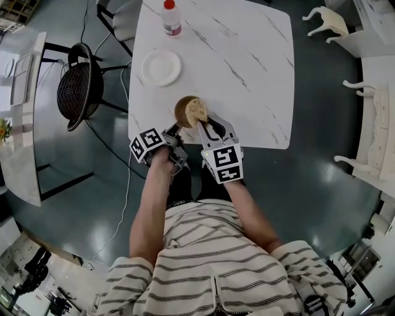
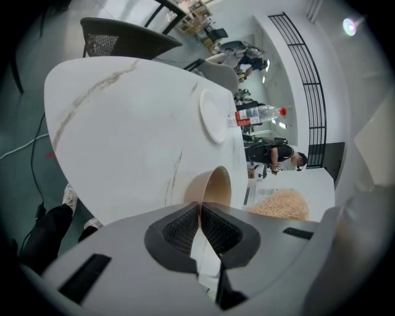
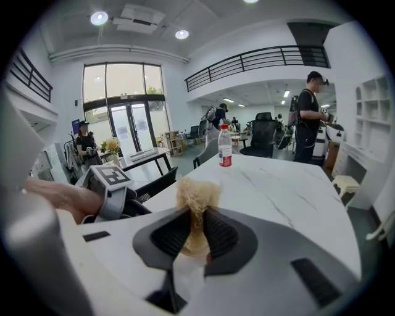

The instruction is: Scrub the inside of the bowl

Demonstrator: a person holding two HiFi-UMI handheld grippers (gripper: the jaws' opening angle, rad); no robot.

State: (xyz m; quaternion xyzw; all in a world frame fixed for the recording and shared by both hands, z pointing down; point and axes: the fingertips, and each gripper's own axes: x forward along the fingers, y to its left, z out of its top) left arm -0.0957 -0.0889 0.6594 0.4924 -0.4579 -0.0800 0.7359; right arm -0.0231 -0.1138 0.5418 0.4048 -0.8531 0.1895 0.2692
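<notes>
A tan bowl (image 1: 184, 111) sits near the front edge of the white marble table (image 1: 247, 68). My left gripper (image 1: 171, 133) is shut on the bowl's near rim (image 2: 213, 188), the rim pinched between its pads. My right gripper (image 1: 203, 123) is shut on a pale fibrous scrubber (image 1: 197, 110), which rests in the bowl. In the right gripper view the scrubber (image 3: 196, 196) sticks up from between the pads, and my left gripper (image 3: 111, 185) shows at the left. In the left gripper view the scrubber (image 2: 281, 203) lies to the right of the bowl.
A white plate (image 1: 162, 67) lies on the table behind the bowl, and a clear bottle with a red cap (image 1: 171, 18) stands at the far edge. A black mesh chair (image 1: 80, 86) stands left of the table. White furniture (image 1: 370, 92) lines the right side.
</notes>
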